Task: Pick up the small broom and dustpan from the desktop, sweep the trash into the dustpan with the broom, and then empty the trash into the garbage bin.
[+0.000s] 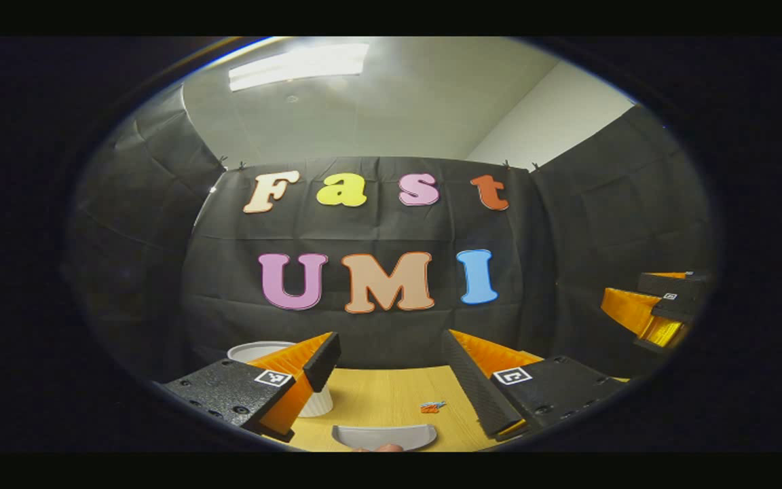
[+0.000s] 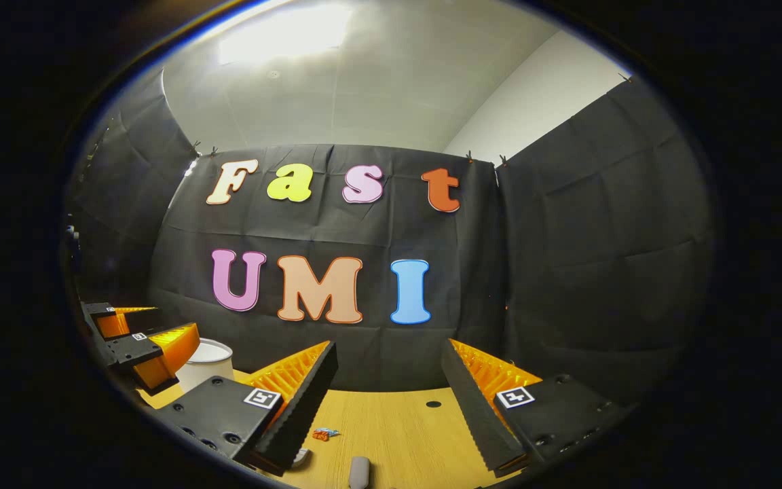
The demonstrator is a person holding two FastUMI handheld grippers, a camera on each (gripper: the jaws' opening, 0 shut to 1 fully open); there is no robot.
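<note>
In the left gripper view, my left gripper [image 1: 389, 339] hangs open above the wooden desktop [image 1: 391, 394], nothing between its fingers. Below it lies a grey dustpan [image 1: 384, 436] at the near edge, with a small orange and blue piece of trash [image 1: 432, 407] just to its right. A white garbage bin [image 1: 255, 351] stands at the back left, partly hidden by a finger. In the right gripper view, my right gripper [image 2: 388, 346] is also open and empty. A grey broom handle [image 2: 359, 472] lies under it, the trash [image 2: 325, 433] to the left, the bin [image 2: 208, 363] farther left.
The black cloth wall closes the desk's back and sides. A small dark hole [image 2: 433, 404] sits in the desktop near the back. The right gripper [image 1: 649, 309] appears at the far right of the left gripper view; the left gripper [image 2: 143, 339] hovers beside the bin in the right gripper view.
</note>
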